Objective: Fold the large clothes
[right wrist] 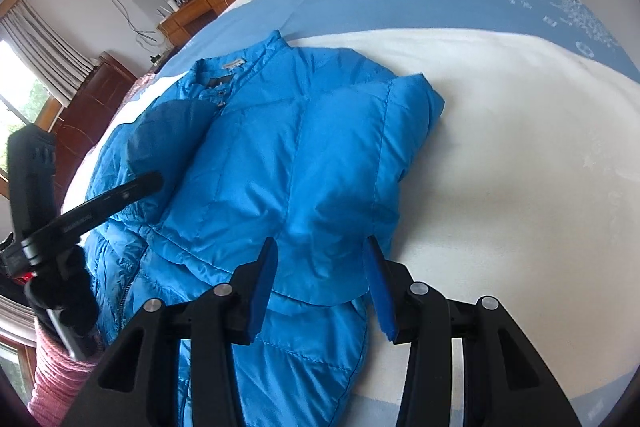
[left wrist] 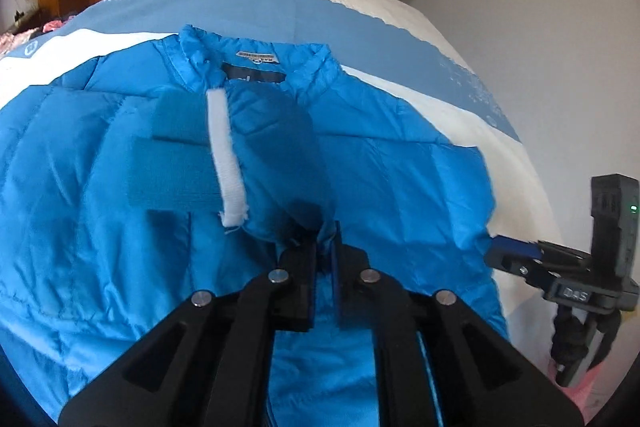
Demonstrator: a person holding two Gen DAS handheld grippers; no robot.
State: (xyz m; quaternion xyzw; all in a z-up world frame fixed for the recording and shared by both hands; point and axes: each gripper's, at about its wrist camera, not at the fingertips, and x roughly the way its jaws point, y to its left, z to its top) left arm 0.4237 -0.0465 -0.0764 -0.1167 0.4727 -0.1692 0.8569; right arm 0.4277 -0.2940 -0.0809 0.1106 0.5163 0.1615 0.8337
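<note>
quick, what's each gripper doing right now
Left gripper: closed, pinching the bright blue puffer jacket.
Right gripper: open, holding nothing, fingers either side of a jacket fold.

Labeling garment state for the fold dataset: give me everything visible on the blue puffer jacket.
The blue puffer jacket is bright blue, quilted, shiny and nylon-like, with a stand collar, a neck label and a white fuzzy strip beside a teal strip on the front. It lies flat, front up, on the blue and white bedcover, its sides folded in over the body. The left gripper has its jaws nearly shut, pinching fabric near the middle. The right gripper, jaws apart, hovers over a folded-in edge.
</note>
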